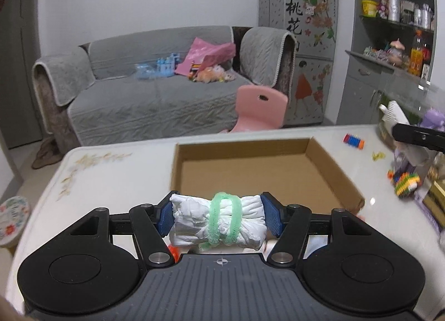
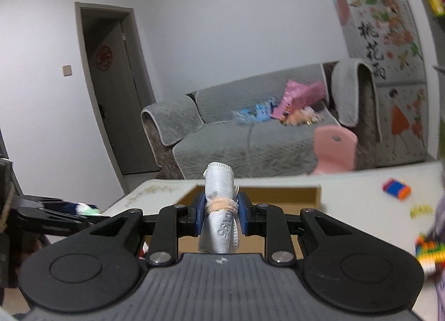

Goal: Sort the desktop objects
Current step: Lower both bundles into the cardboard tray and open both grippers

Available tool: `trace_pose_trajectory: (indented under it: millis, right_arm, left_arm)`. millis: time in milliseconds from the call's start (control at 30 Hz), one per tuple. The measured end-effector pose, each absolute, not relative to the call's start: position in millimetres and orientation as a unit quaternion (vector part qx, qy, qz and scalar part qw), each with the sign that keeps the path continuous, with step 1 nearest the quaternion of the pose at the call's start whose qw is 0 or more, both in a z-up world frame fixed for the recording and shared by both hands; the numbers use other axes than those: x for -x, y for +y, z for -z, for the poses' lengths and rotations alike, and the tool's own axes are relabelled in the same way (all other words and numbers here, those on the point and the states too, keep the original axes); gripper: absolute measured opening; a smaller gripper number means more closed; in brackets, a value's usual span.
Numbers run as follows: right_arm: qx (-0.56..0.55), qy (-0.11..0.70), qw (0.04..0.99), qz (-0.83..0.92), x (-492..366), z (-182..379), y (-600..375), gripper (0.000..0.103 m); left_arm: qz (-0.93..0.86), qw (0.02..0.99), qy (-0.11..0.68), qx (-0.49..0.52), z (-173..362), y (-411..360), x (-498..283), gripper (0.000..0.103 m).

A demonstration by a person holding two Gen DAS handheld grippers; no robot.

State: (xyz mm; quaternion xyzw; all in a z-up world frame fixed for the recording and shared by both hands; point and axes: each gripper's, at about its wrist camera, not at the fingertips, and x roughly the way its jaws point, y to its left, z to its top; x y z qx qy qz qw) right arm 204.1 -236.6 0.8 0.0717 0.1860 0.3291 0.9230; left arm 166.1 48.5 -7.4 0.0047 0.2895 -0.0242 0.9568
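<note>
My left gripper (image 1: 218,216) is shut on a white paper bundle (image 1: 194,223) bound with a green fuzzy loop, held crosswise between the blue pads above the table's near side. Just beyond it lies a shallow cardboard tray (image 1: 319,165), nothing inside it. My right gripper (image 2: 221,214) is shut on a rolled white cloth (image 2: 219,184) tied with a peach band, standing upright between its pads, with the tray's (image 2: 278,191) far wall behind it. The left gripper (image 2: 55,211) with its bundle shows at the left edge of the right wrist view.
On the white table (image 1: 111,176) to the right lie a red-blue-orange block toy (image 1: 353,141), a small yellow piece (image 1: 378,155) and a multicoloured brick pile (image 1: 406,183). Beyond the table are a pink child's chair (image 1: 260,106), a grey sofa (image 1: 155,98) and a decorated fridge (image 1: 306,29).
</note>
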Motion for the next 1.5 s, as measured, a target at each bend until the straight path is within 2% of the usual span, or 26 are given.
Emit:
trace_pose_trajectory:
  millis: [200, 433, 567, 800, 1000, 1200, 1267, 1500]
  right_arm:
    - [-0.072, 0.183, 0.921, -0.337, -232.6, 5.6, -217.3, 0.023]
    - [-0.050, 0.231, 0.909, -0.342, -268.7, 40.2, -187.7, 0.023]
    - [-0.044, 0.263, 0.904, -0.334, -284.0, 63.0, -180.3, 0.023]
    - [-0.034, 0.288, 0.900, -0.327, -276.1, 71.0, -172.3, 0.023]
    - [-0.028, 0.300, 0.897, -0.323, -280.5, 73.4, -166.8, 0.023]
    - [-0.018, 0.310, 0.895, -0.321, -285.7, 78.6, -163.4, 0.023]
    - [-0.019, 0.310, 0.894, -0.322, -287.1, 78.1, -162.7, 0.023]
    - [-0.014, 0.300, 0.900, -0.315, -284.9, 73.6, -168.1, 0.025]
  left_arm:
    - [0.030, 0.956, 0.291, -0.004, 22.5, 42.6, -219.8, 0.068]
    - [0.047, 0.945, 0.325, 0.011, 49.9, 41.5, -274.0, 0.068]
    - [0.048, 0.936, 0.348, 0.003, 74.2, 39.7, -288.0, 0.068]
    - [0.061, 0.917, 0.394, -0.018, 106.7, 31.3, -301.7, 0.069]
    - [0.066, 0.913, 0.402, -0.014, 106.8, 31.2, -302.0, 0.070]
    - [0.068, 0.911, 0.405, -0.025, 109.6, 25.1, -302.3, 0.077]
    - [0.067, 0.911, 0.407, -0.021, 110.3, 26.6, -303.9, 0.086]
    - [0.061, 0.909, 0.411, -0.007, 105.9, 36.3, -300.5, 0.088]
